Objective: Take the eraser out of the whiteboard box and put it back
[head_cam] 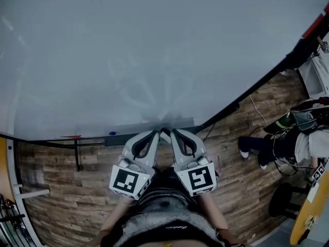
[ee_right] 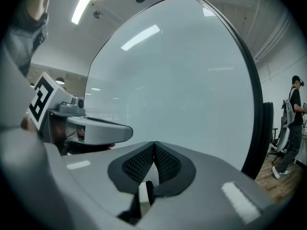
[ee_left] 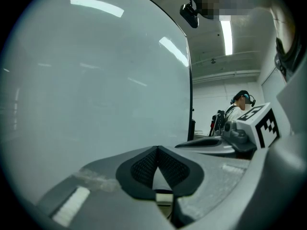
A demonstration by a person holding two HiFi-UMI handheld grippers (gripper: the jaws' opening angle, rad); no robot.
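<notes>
My left gripper [head_cam: 156,133] and right gripper [head_cam: 173,132] are side by side, tips almost touching each other, right in front of the whiteboard [head_cam: 154,50]. They point at the grey box [head_cam: 123,135] along its lower edge. In the left gripper view the left gripper [ee_left: 157,148] is shut with nothing between its ribbed pads. The right gripper view shows the right gripper [ee_right: 154,143] shut and empty too. I see no eraser in any view. A red marker [head_cam: 72,137] and a small blue thing [head_cam: 112,133] lie on the ledge to the left.
The board's black stand leg [head_cam: 77,156] reaches down at the left over the wooden floor [head_cam: 231,179]. A person [head_cam: 267,148] is at the right near bags and cables, with a black stool [head_cam: 282,199] and a yellow board [head_cam: 308,215] nearby.
</notes>
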